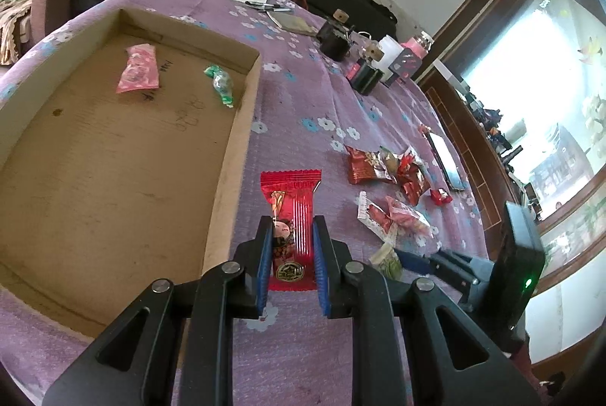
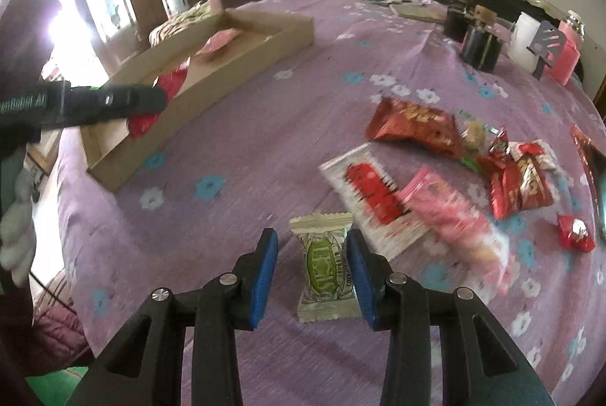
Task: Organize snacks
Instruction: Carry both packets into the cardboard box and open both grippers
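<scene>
Two snacks in cardboard tray [image 1: 231, 148]: pink packet [image 1: 138, 73], green candy [image 1: 221, 86].

In the right wrist view the pink packet [image 2: 454, 216] at four o'clock is smeared by motion — its print is unreadable. The left gripper [image 2: 147, 99] at nine o'clock covers most of a red packet [image 2: 142, 124]. The phone [image 2: 600, 186] at three o'clock is cut off by the picture's edge.

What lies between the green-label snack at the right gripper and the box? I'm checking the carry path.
Only bare purple cloth lies between the green-label snack and the box, as the right wrist view shows.
</scene>
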Tool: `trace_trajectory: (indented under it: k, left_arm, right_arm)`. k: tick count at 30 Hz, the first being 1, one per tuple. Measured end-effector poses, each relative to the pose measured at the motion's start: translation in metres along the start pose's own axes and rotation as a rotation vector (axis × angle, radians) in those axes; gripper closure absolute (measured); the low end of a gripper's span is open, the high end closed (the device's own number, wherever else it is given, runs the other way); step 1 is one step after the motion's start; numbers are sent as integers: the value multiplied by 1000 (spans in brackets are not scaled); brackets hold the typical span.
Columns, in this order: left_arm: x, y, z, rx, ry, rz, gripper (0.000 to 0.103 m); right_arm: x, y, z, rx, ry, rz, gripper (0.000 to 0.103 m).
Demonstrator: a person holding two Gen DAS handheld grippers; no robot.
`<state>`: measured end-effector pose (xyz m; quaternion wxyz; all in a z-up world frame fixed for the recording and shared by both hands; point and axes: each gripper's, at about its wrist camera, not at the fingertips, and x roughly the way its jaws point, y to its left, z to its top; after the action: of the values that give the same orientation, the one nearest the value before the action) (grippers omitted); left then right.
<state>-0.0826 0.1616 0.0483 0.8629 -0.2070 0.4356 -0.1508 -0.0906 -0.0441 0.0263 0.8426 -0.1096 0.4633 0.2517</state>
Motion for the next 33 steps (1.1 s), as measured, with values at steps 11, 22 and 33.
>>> trace_trajectory:
  k: [11, 22, 33]
  left_arm:
    - [-16, 15, -3, -22, -29, -26, 86]
    - [-39, 52, -4, -88, -68, -1, 86]
    - [-54, 87, 8, -128, -107, 72, 86]
  right_arm:
    - [-2, 23, -11, -2, -7, -66, 50]
    - [-4, 22, -9, 29, 3, -145, 82]
    - [-26, 47, 24, -17, -129, -157, 83]
